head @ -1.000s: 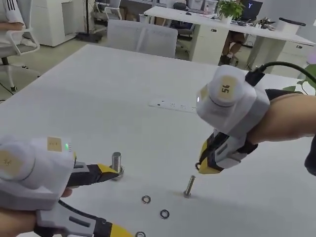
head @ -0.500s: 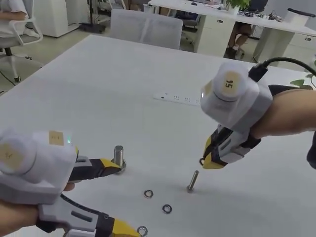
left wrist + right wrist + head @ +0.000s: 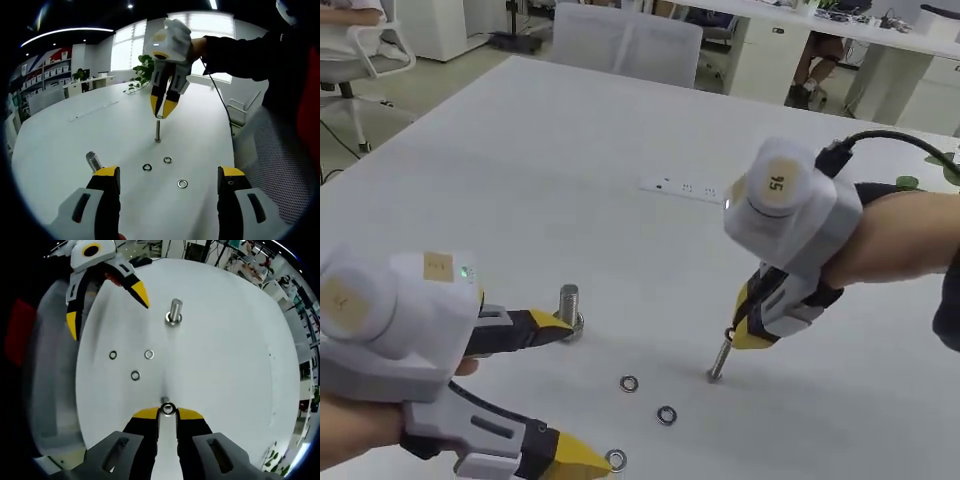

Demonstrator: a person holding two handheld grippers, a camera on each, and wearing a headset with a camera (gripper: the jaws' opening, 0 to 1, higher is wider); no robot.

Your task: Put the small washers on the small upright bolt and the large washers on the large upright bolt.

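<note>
My right gripper (image 3: 742, 336) is shut on a small washer (image 3: 168, 409), held right at the top of the small upright bolt (image 3: 718, 362). In the left gripper view the small bolt (image 3: 158, 131) stands just under the right gripper (image 3: 163, 107). The large upright bolt (image 3: 569, 305) stands to the left, close beside the upper jaw of my open left gripper (image 3: 560, 390). Three loose washers (image 3: 628, 383), (image 3: 666, 414), (image 3: 615, 459) lie on the table between the bolts. My left gripper (image 3: 168, 175) holds nothing; the large bolt (image 3: 92, 161) rises by its left jaw.
The white table (image 3: 520, 170) has a power strip (image 3: 688, 189) set into it beyond the bolts. Chairs and desks stand past the far edge. A black cable (image 3: 890, 140) runs from the right gripper over the person's arm.
The right gripper has come down and leftward with the washer, from beside the small bolt to its top. The left gripper has stayed by the large bolt. The head camera has shifted.
</note>
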